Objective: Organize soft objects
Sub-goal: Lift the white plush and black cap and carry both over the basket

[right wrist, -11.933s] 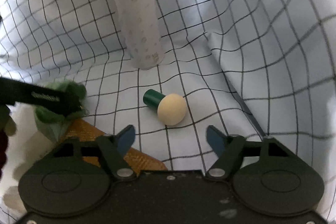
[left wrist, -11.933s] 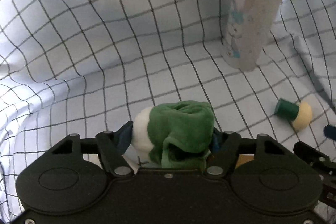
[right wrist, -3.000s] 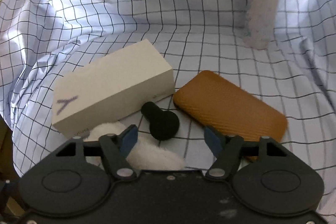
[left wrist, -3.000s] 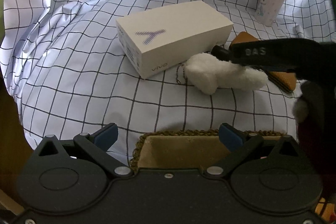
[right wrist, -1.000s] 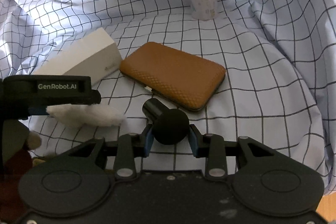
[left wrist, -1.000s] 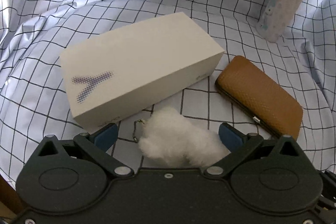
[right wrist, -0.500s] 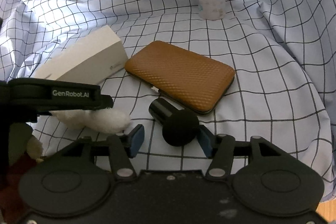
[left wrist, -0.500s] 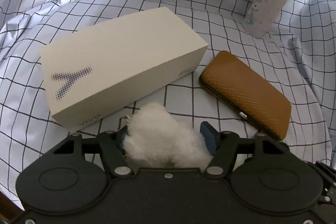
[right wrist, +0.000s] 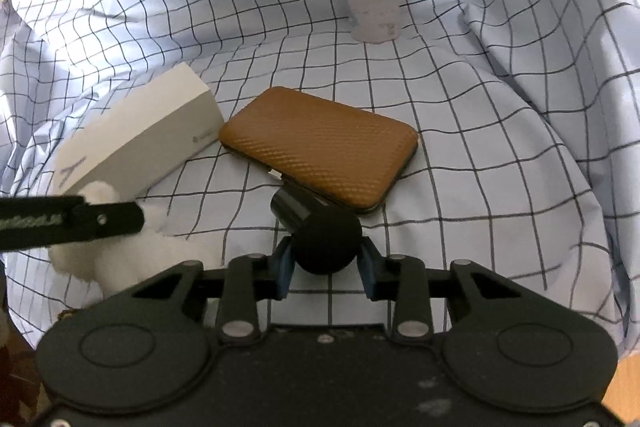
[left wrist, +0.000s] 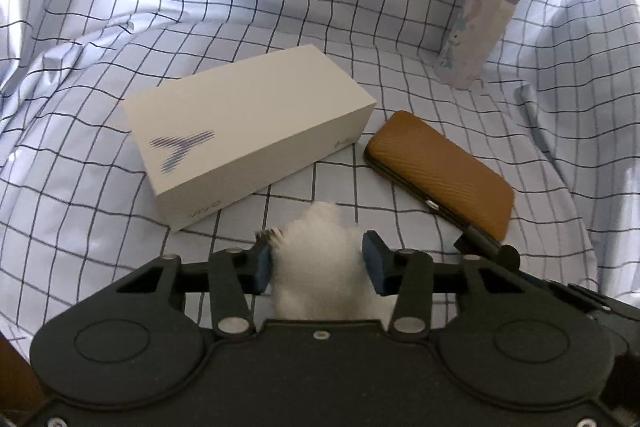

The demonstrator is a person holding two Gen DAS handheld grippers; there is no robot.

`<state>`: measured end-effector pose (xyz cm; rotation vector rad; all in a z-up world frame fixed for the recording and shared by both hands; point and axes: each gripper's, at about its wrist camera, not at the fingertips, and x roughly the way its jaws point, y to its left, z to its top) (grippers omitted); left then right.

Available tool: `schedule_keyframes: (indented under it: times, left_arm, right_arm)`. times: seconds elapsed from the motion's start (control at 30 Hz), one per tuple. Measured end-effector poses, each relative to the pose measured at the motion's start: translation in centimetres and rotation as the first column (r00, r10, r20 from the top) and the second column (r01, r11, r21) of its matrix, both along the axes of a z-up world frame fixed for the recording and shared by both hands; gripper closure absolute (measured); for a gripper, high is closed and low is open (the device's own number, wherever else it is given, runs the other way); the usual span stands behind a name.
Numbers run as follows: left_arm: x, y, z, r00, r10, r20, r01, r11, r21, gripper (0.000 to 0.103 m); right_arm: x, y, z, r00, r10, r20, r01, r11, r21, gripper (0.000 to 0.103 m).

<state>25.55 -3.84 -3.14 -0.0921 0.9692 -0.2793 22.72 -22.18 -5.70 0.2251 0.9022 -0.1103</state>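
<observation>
My left claw (left wrist: 318,263) is pinching the white fluffy plush (left wrist: 320,247), blue pads pressed into both sides, fluff bulging up between them. Small metal chain bit (left wrist: 269,235) is poking out by the left pad. My right claw (right wrist: 326,261) is squeezing the black mushroom-shaped sponge (right wrist: 324,237) on its round head, with the stubby handle pointing away toward the brown case (right wrist: 320,147).

Both soft things are sitting at the near edge of the checked cloth (left wrist: 280,7); whether they're lifting clear of it I cannot tell.

Further out: white box (left wrist: 248,131) just past the plush, brown case to its right, pastel bottle (left wrist: 476,35) standing at the back.

Step in hand, my guess: securing both grips before carrying them off. I'm thinking firm-ish squeeze only, since the plush compresses a lot and could slip out through the fluff, so grabbing deep at its core is better. The sponge head is round and could pop forward; keeping pads centred on its widest part. Lifting straight up, avoiding snagging cloth or nudging the case, which is nearly touching the sponge handle.
</observation>
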Motion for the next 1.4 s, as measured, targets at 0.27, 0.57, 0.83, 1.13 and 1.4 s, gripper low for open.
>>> schedule_keyframes:
  times: [0.27,0.57,0.83,1.13,1.4]
  left_arm:
    - [0.3,-0.4,-1.8,1.0,0.007,0.005,-0.007,0.998,0.057,0.057]
    - [0.5,0.8,-1.2,0.998,0.051,0.038,-0.051,0.999,0.007,0.031]
    - [-0.6,2.5,-0.3,0.994,0.109,0.019,-0.109,0.994,-0.02,0.016]
    - [-2.2,1.3,-2.4,0.993,0.103,-0.049,-0.103,0.995,0.008,0.016]
    - [-0.5,-0.4,-2.8,0.995,0.078,-0.063,-0.081,0.996,-0.039,0.043]
  right_arm:
    - [-0.5,0.7,0.0,1.0,-0.009,-0.016,0.009,1.0,0.03,0.07]
    - [-0.6,0.8,0.1,1.0,0.012,-0.008,-0.012,0.999,0.031,0.07]
    - [-1.0,0.5,0.5,1.0,0.018,0.01,-0.019,0.999,0.049,0.07]
    - [-1.3,0.4,0.5,1.0,0.022,0.016,-0.023,0.998,0.055,0.07]
    - [-1.4,-0.2,0.4,1.0,-0.001,0.014,0.0,0.998,0.06,0.07]
